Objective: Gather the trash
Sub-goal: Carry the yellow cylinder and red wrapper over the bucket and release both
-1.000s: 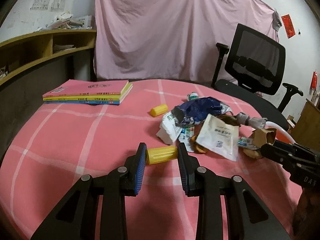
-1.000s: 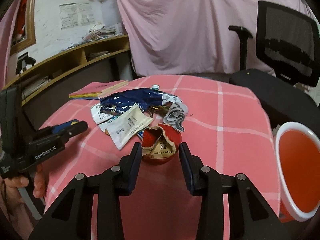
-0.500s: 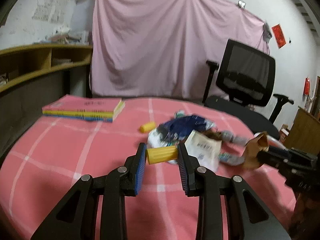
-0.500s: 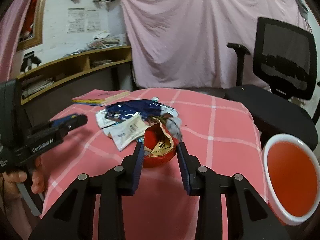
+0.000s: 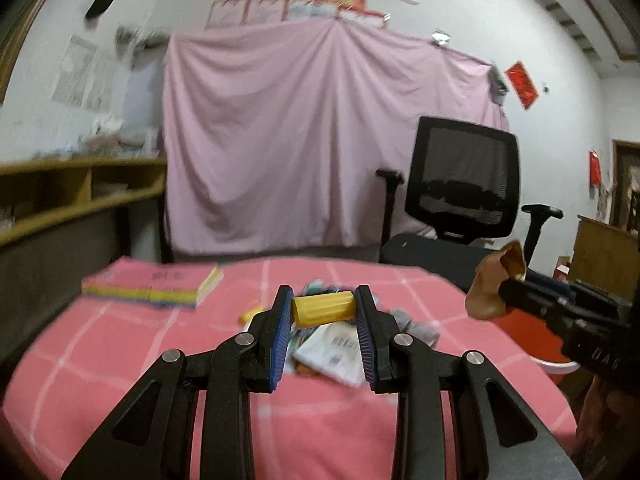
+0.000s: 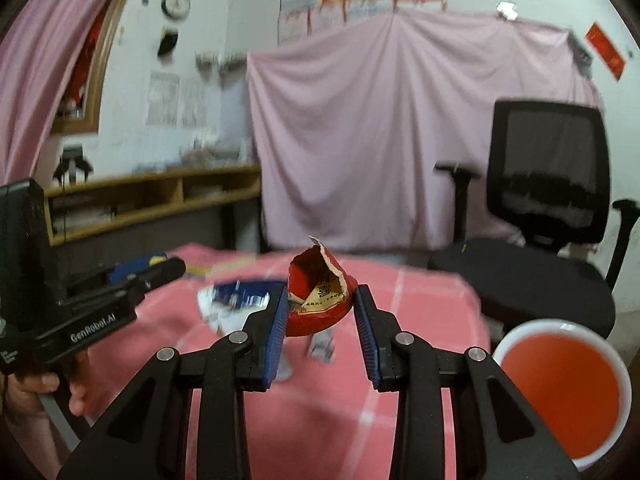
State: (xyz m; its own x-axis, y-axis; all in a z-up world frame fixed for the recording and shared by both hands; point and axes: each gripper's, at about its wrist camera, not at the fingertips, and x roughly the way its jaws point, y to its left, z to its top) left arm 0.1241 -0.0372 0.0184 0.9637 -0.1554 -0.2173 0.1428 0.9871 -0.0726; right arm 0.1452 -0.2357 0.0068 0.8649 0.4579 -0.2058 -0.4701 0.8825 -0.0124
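Above the pink-checked bench (image 5: 100,360), left gripper (image 5: 324,312) fingers pinch a stiff, light yellow tube (image 5: 323,310) endwise; right gripper (image 6: 320,308) fingers squeeze a crumpled, flimsy red wrapper (image 6: 320,296).

Home study room, as I see it.
Office chair (image 6: 548,184), wooden shelves (image 6: 160,196), books (image 5: 152,286), pink sheet (image 5: 320,140) tacked to the wall.

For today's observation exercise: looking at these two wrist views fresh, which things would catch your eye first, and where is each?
First, the yellow ribbed cap clamped between the left tool's blue pads, above the pink checked tablecloth. Next, the torn red wrapper pinched in the right tool. Then the red bin with its white rim, low on the right beside the table.
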